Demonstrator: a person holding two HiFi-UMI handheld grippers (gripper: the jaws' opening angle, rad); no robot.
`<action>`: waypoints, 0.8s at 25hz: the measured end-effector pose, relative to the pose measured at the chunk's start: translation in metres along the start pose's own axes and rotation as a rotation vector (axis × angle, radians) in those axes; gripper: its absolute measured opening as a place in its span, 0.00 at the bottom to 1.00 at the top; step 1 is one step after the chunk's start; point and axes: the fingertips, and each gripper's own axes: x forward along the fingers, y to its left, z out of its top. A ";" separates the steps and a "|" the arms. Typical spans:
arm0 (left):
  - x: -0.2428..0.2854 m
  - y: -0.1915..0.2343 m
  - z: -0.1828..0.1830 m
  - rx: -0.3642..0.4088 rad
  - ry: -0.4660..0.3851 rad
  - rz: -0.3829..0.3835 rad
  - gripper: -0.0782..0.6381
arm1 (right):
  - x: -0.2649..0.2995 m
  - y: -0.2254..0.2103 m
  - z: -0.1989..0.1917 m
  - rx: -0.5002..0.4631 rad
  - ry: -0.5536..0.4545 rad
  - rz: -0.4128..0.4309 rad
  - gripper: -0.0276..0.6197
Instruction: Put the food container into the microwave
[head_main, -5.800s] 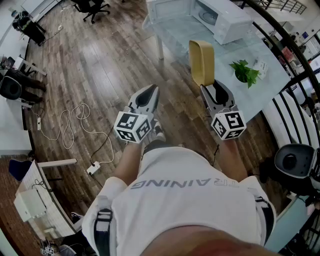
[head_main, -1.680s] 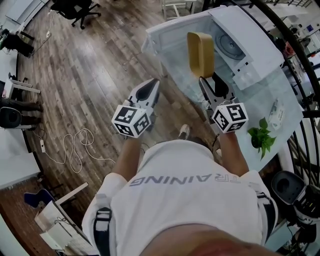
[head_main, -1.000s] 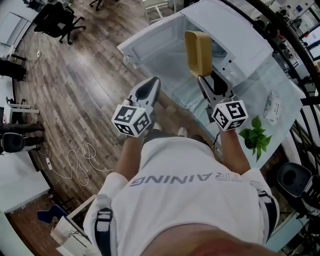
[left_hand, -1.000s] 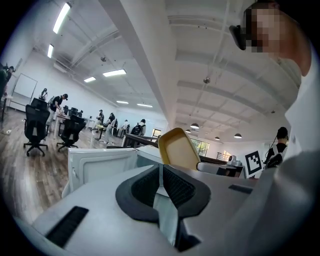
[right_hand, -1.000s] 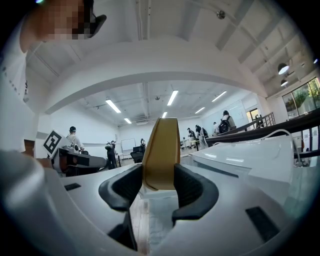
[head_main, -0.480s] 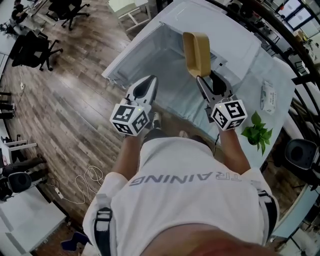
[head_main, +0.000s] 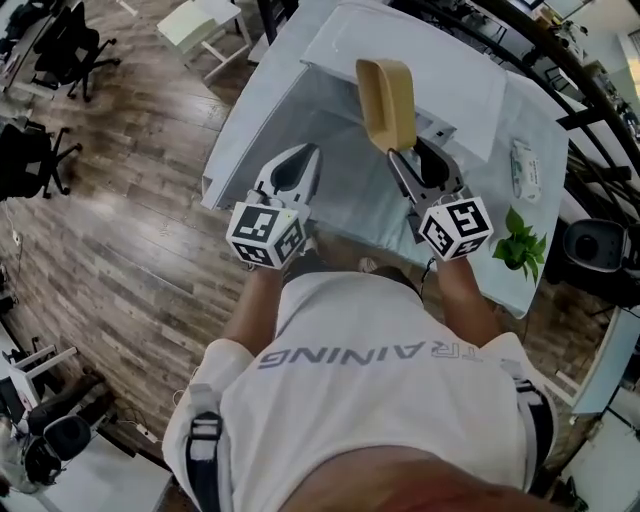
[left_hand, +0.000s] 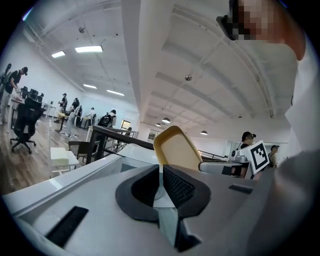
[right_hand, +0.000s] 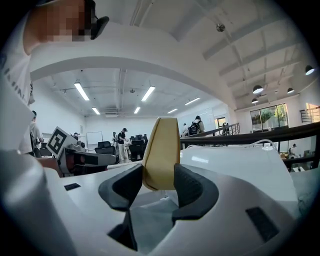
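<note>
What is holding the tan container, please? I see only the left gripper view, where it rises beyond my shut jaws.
Observer: The right gripper; its own view shows its jaws clamped on the food container, at one edge.
Operator: Thanks. Where is the microwave?
Observer: In the head view, the microwave stands on the table right ahead, beyond the container.
Operator: Is anything else on the table?
Observer: A potted plant, at the person's right.

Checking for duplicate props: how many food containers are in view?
1: the container, clamped edge-up in the right gripper, in front of the microwave. The microwave's inside is hidden, so another might be there.
</note>
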 end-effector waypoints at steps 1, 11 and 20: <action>0.003 0.001 -0.001 -0.005 0.006 -0.016 0.18 | 0.002 0.001 -0.001 0.001 0.006 -0.008 0.37; 0.008 0.000 -0.023 -0.029 0.074 -0.071 0.18 | 0.012 0.021 -0.044 0.047 0.090 0.065 0.37; 0.001 -0.007 -0.036 -0.001 0.118 -0.073 0.18 | 0.028 0.029 -0.115 0.118 0.240 0.131 0.37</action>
